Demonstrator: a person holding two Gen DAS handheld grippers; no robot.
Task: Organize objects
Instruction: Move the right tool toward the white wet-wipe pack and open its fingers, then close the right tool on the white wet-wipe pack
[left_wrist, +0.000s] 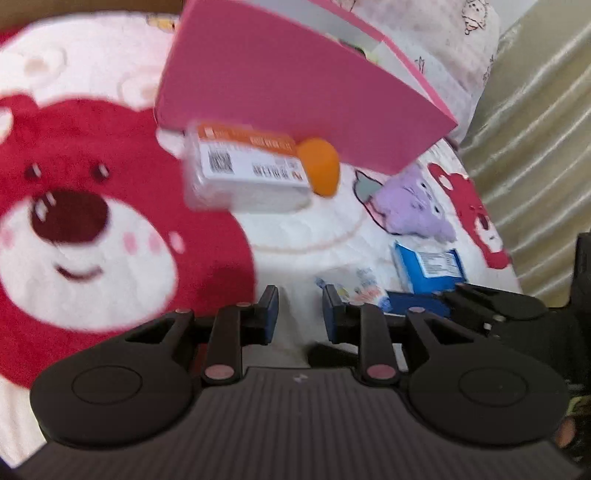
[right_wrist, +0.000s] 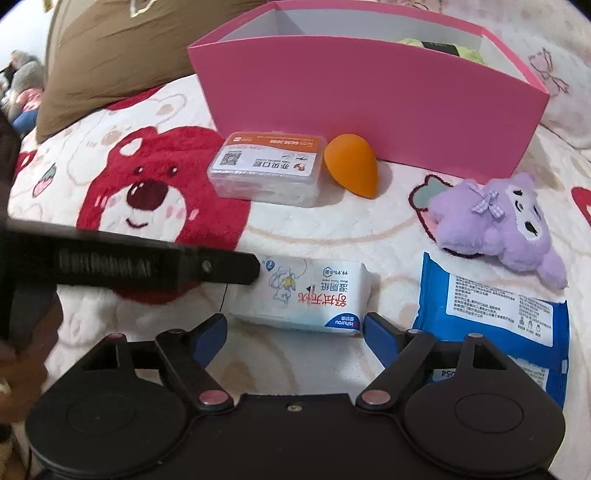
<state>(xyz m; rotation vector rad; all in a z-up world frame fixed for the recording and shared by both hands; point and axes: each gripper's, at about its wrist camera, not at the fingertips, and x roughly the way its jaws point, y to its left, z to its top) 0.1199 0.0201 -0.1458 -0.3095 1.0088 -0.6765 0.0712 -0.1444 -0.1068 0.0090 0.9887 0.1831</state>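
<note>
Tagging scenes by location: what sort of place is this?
Probably a bedroom, on a bed: a plush bear-print blanket covers the surface, a brown pillow lies behind, and a purple plush toy sits on it.

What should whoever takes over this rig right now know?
Left hand-held gripper: shut, empty.
Right hand-held gripper: open, fingertips either side of the white wipes, not gripping.
On the blanket before the pink box: clear case, orange sponge, purple plush, blue wipes.
Done: something green already lies in the box.
To do: box all five loose items.
</note>
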